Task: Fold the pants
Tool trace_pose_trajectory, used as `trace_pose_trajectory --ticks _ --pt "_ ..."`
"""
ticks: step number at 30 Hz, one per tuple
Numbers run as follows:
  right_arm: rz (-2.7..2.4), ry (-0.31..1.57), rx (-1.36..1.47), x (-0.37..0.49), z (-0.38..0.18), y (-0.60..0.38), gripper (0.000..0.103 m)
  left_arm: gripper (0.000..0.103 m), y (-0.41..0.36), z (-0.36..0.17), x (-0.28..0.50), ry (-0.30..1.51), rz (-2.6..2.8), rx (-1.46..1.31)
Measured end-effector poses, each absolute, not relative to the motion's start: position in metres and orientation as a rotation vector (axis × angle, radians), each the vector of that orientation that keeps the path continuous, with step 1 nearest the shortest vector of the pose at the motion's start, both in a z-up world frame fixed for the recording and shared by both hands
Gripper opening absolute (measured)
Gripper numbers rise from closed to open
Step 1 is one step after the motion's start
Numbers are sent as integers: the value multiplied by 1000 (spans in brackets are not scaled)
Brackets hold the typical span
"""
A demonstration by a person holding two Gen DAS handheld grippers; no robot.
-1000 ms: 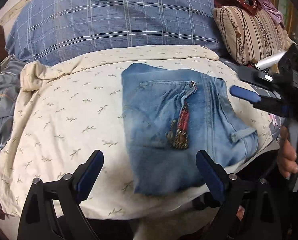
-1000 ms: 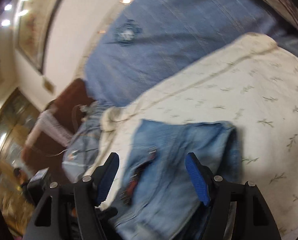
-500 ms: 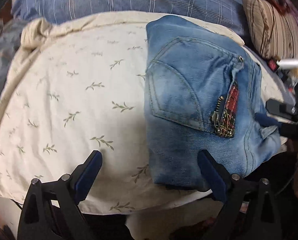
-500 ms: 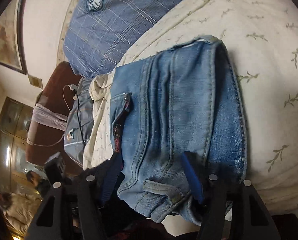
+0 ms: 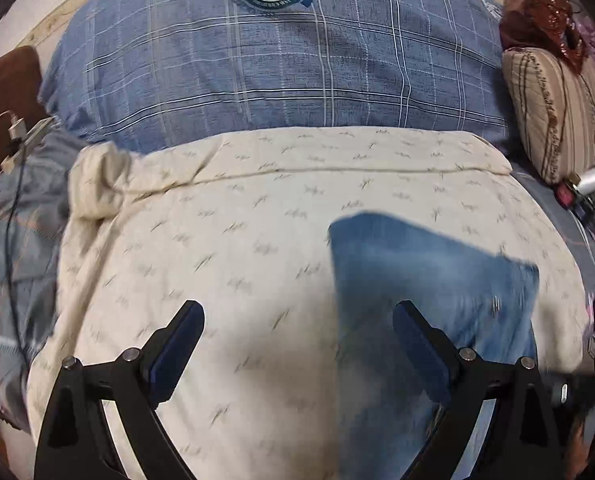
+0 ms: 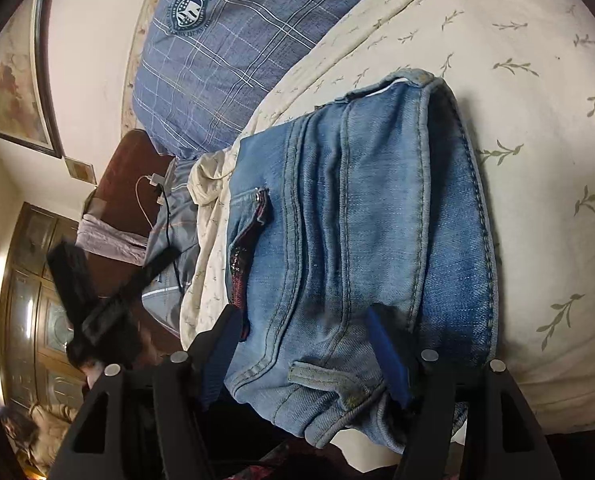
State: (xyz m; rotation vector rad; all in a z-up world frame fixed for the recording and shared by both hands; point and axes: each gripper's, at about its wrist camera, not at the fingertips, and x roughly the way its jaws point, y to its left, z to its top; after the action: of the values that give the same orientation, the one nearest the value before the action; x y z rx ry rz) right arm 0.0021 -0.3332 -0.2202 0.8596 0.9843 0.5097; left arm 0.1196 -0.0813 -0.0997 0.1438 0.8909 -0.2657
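Note:
The folded blue jeans (image 6: pixel 361 216) lie in a compact stack on the cream leaf-print blanket (image 6: pixel 517 40) near the bed's front edge. In the left wrist view the jeans (image 5: pixel 429 272) are blurred, at the lower right. My left gripper (image 5: pixel 297 344) is open and empty, over the blanket, its right finger over the jeans' left edge. My right gripper (image 6: pixel 305 352) is open at the jeans' waistband end, one finger on each side of the belt loop (image 6: pixel 321 376); it is not closed on the fabric. The left gripper (image 6: pixel 93 300) also shows in the right wrist view as a dark shape.
A blue plaid pillow (image 5: pixel 273 60) lies behind the blanket. A striped cushion (image 5: pixel 557 112) is at the right. A charger and cable (image 5: pixel 17 136) lie at the left on grey bedding. A wooden cabinet (image 6: pixel 29 300) stands beside the bed.
My left gripper has pulled back and tilted up, so the jeans dropped lower in its view. My right gripper has barely moved at the waistband end.

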Motion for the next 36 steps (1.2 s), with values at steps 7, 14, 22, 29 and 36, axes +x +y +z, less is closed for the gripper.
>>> trace_pose_trajectory --ticks 7,14,22,29,36 --pt "533 986 838 1 -220 -335 68 97 -124 -154 165 1015 -197 242" --pt "532 979 815 1 -217 -333 68 98 -114 -149 148 974 -191 234" --pt "492 905 697 -12 -193 -313 70 98 -81 -104 86 847 -151 202" --pt "555 834 606 -26 -175 -289 70 98 -59 -92 44 800 -134 223" --pt "559 833 610 -30 -176 -288 70 98 -45 -118 33 858 -110 241"
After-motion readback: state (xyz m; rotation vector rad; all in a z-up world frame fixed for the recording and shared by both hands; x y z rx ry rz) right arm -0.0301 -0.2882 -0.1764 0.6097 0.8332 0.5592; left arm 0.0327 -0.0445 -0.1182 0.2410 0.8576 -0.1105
